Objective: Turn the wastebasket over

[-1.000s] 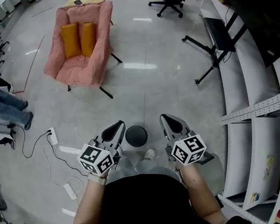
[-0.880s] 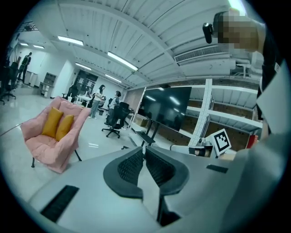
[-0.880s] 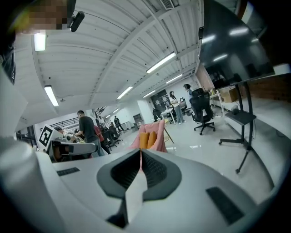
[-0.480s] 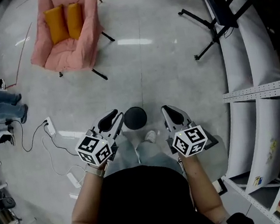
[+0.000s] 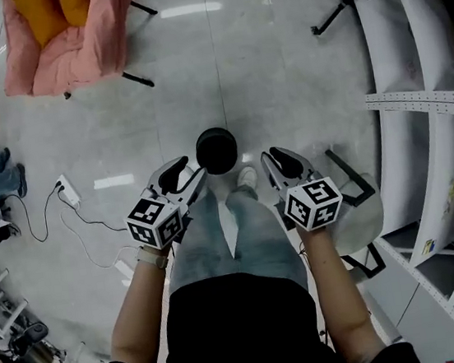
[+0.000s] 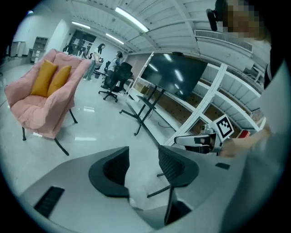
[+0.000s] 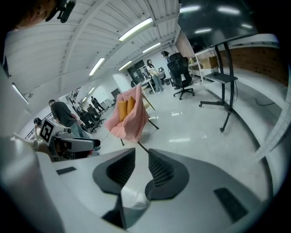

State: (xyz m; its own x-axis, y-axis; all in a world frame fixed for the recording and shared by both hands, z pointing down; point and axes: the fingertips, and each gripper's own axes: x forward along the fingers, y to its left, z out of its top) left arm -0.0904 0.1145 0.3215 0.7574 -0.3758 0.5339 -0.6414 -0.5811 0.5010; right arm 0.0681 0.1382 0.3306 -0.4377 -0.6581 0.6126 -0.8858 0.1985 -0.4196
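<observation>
The wastebasket (image 5: 217,150) stands on the floor (image 5: 281,86) just ahead of the person's shoe (image 5: 247,177), a small round black bin. From straight above it shows only as a dark circle, so I cannot say for certain whether its mouth or its base faces up.

The left gripper (image 5: 183,172) sits just beside the bin on one side and the right gripper (image 5: 279,160) a little further off on the other. Both are held low over the person's legs and tilted down toward the floor. That flanking position makes sense for the job: the bin is probably too wide for one pair of jaws to span, so a side each gives control while it is tipped and rolled over.

Both pairs of jaws have just been opening. In the left gripper view they stand well spread with only bare floor between them. In the right gripper view they are parted by a narrower gap, also with nothing in it. Neither touches the bin yet, and neither gripper view shows it, since both look out over it across the room.

The pink armchair (image 5: 81,46) and the power strip (image 5: 66,192) lie well apart from the bin, so there seems to be room to turn it where it stands. I judge the reach to be nearly done and the grasp not yet begun.
</observation>
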